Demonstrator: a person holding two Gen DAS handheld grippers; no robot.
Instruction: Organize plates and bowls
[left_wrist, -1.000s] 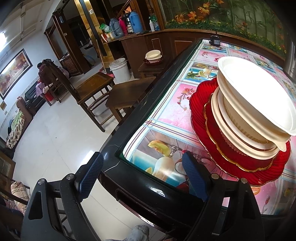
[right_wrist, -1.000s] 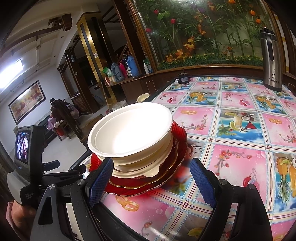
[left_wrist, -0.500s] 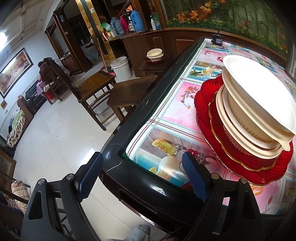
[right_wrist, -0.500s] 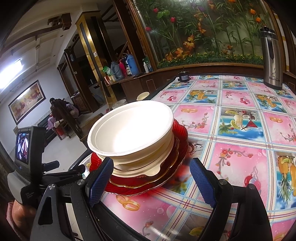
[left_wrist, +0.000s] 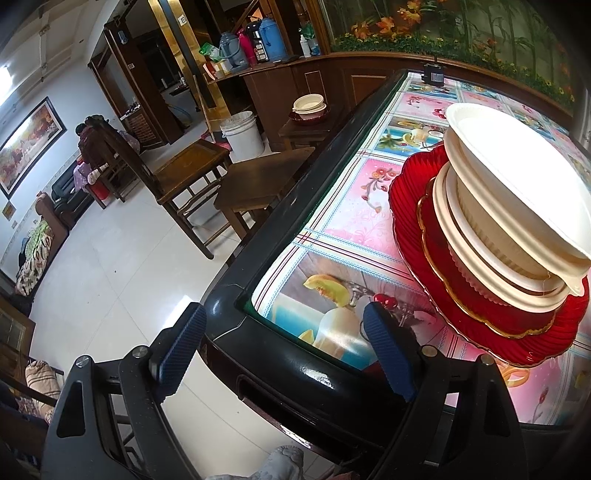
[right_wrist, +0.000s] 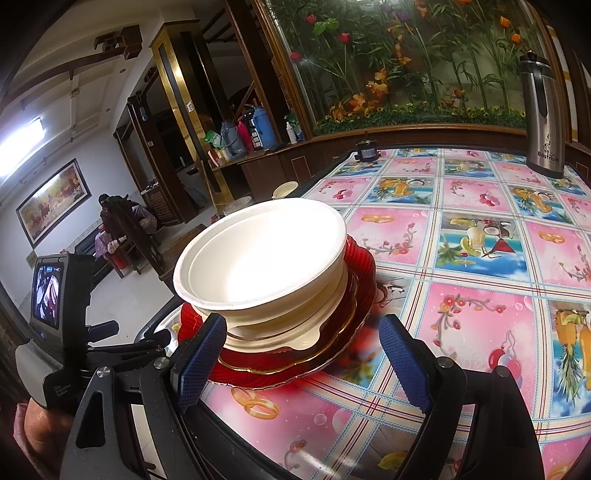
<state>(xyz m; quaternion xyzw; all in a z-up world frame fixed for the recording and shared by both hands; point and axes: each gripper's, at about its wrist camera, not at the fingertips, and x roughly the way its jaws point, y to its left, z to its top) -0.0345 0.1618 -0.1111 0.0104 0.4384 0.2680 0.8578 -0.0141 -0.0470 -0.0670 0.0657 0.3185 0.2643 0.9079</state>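
So the left gripper is held with its jaws spread wide and nothing caught between them, angled steeply down over the near corner of the table. One blue pad hangs past the table's dark rim over the floor, the other sits above the tablecloth just short of the stack. The right gripper is spread wide too and nothing is gripped; it's tipped down more gently and aimed straight at the stack, whose near edge sits in the gap between the pads without being touched, as far as can be seen.

The stack itself is parked by that same near corner of the table: a big red plate flat on the cloth, a smaller gold-rimmed red plate on it, then cream dishes, and a white bowl on top, mouth facing up. It's built straight upward, with the top bowl tilted a bit.

Further along the table from the stack, a steel thermos is stood upright at the far edge. A hand holding the left gripper's handle can be made out off the table's near-left side.
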